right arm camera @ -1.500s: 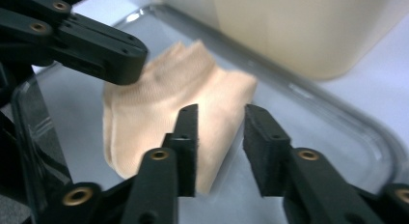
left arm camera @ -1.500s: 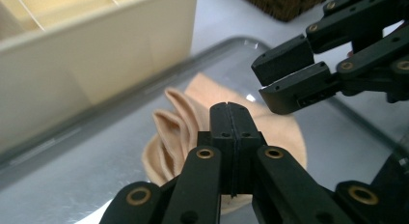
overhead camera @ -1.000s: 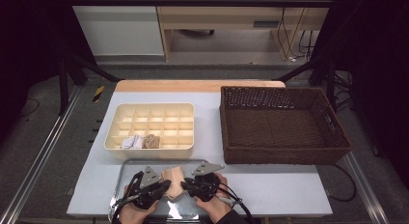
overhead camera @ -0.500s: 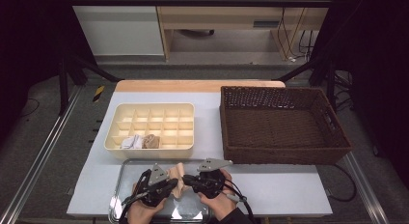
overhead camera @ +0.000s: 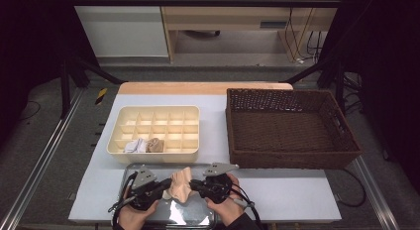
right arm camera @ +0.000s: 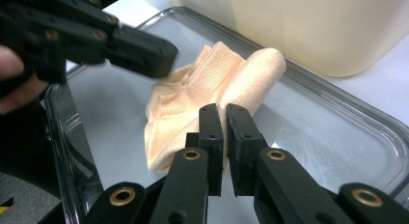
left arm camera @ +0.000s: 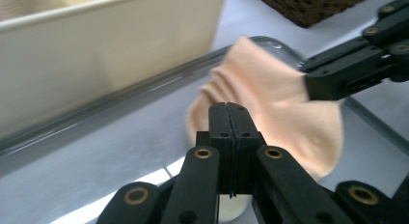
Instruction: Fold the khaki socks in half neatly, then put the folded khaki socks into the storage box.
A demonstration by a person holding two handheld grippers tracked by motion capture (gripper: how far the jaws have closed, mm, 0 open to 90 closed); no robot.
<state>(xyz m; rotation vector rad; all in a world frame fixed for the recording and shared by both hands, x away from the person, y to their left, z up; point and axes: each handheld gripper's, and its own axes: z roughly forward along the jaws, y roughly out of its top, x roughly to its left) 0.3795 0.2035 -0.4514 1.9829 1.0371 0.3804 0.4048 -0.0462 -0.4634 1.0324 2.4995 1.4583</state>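
sock (overhead camera: 179, 184): hanging between both grippers, just over the metal tray (overhead camera: 130, 171)
left gripper (left arm camera: 227, 113): jaws pinching sock edge
right gripper (right arm camera: 222, 119): jaws nearly closed, clamping fabric
handling: soft, light, floppy; likely sagging, so be gripping edges, not mid-fold

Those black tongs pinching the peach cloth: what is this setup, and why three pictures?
No robot here: a person's hands hold two hand-held tools. The high view looks down on the white table; the other two pictures come from cameras riding on each tool. The left tool and right tool both pinch a peach knitted sock above a clear shallow tray. Behind it sit a cream divided plastic box holding two small rolled cloth items, and a dark brown woven basket.
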